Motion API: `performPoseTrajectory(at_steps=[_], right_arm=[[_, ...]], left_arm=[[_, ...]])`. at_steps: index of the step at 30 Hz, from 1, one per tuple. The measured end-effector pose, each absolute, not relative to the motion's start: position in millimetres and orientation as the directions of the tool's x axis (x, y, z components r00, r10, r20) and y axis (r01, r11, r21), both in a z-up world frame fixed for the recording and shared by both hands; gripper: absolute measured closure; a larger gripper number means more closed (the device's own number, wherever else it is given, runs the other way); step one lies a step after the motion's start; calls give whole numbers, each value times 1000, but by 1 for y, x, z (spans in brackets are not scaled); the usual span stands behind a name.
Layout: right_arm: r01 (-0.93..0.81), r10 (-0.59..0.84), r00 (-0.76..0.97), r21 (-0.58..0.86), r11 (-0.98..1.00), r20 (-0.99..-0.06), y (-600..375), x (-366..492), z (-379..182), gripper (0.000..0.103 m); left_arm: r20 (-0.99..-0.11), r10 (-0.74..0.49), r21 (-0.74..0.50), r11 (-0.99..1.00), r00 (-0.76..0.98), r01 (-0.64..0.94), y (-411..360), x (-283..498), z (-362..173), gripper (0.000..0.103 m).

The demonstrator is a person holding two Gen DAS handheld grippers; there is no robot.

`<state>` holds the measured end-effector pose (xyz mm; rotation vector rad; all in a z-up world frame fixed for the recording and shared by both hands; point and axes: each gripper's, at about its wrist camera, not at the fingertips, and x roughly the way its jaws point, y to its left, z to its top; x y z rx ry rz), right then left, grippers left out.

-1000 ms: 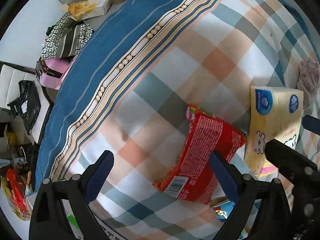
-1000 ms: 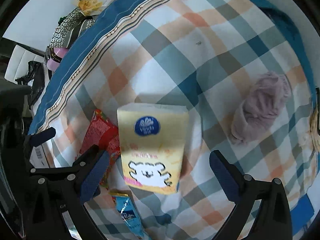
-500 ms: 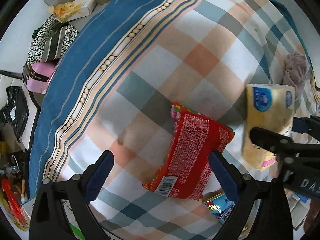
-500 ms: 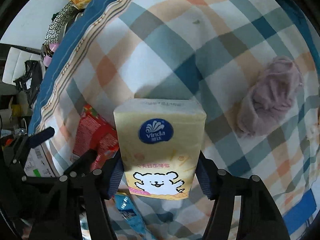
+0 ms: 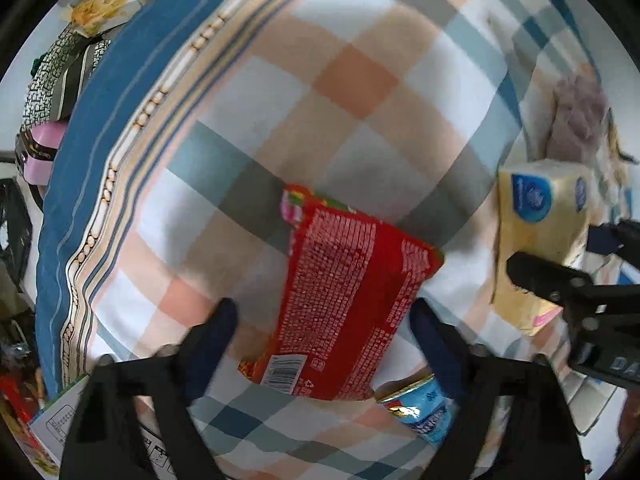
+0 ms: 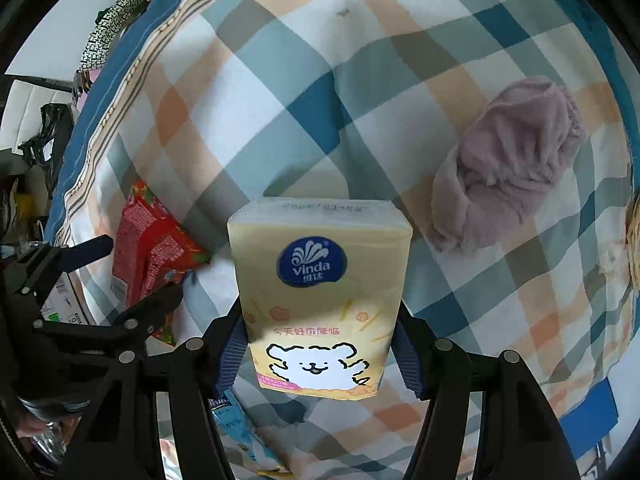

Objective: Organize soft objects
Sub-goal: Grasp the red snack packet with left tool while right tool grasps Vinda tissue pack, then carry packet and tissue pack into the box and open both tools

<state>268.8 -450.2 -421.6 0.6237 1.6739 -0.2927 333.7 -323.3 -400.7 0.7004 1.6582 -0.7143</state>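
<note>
My right gripper is shut on a yellow Vinda tissue pack and holds it above the plaid bedspread. The pack also shows at the right of the left wrist view. My left gripper is open, its fingers on either side of a red snack bag lying flat on the bed. A crumpled mauve cloth lies to the right of the tissue pack. A blue wrapper lies beside the red bag.
The bedspread's blue striped border runs along the left. Beyond it are a patterned bag, a pink item and a food box. A cardboard box sits at the bed's near left.
My right gripper has closed on the tissue pack and lifted it. My left gripper has moved in over the red snack bag, still open.
</note>
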Motion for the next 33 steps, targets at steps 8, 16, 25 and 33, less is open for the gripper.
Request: performPoseTrajectory(at_steps=[8, 16, 25, 33], right_arm=[[543, 241, -91, 155, 825, -966, -444, 261, -421, 37], [519, 220, -55, 160, 840, -974, -437, 256, -397, 38], [469, 193, 14, 177, 866, -981, -418, 252, -346, 38], [384, 183, 92, 204, 900, -979, -383, 247, -279, 38]], left_arm=[[-989, 74, -52, 646, -130, 762, -328, 325, -399, 54], [-999, 30, 8, 719, -19, 695, -317, 315, -364, 57], [-996, -77, -30, 795, 52, 605, -273, 300, -293, 57], [-978, -171, -83, 849, 122, 523, -225, 285, -218, 57]])
